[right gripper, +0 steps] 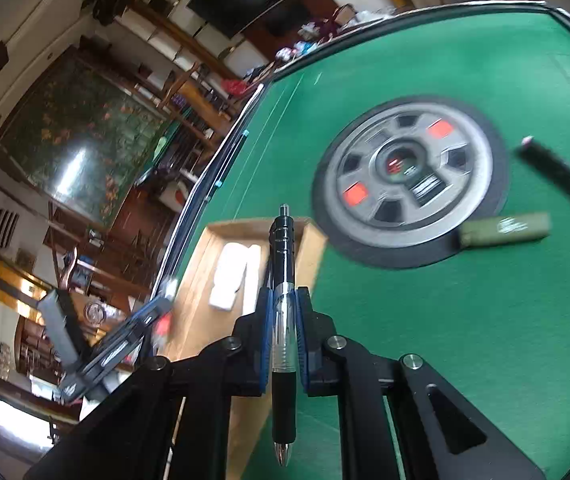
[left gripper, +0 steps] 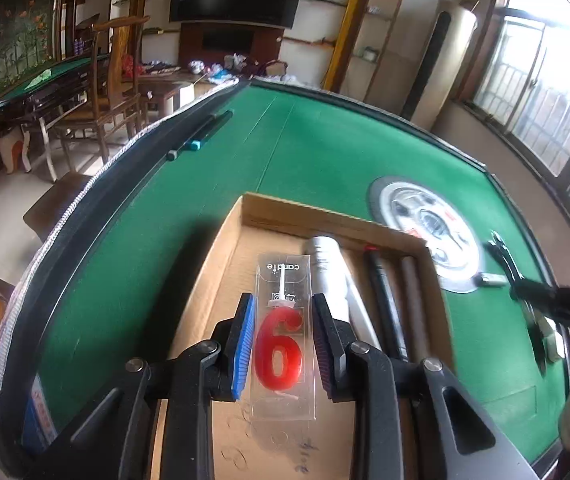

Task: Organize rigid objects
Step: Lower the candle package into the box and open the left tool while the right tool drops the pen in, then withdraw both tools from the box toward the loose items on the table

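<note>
here | left gripper (left gripper: 283,344): candle pack (left gripper: 283,332) | right gripper (right gripper: 283,340): pen (right gripper: 283,320) (maybe usb stick (right gripper: 505,229) beyond)

Green felt table (left gripper: 305,148) is carrying a shallow cardboard tray (left gripper: 221,264) near the front. Round silver control panel (left gripper: 429,224) is sitting right of it, mid-table. Two pens (left gripper: 201,132) are lying along the far left rim. Small olive stick (right gripper: 505,228) is lying beside the panel's near right edge.
</note>
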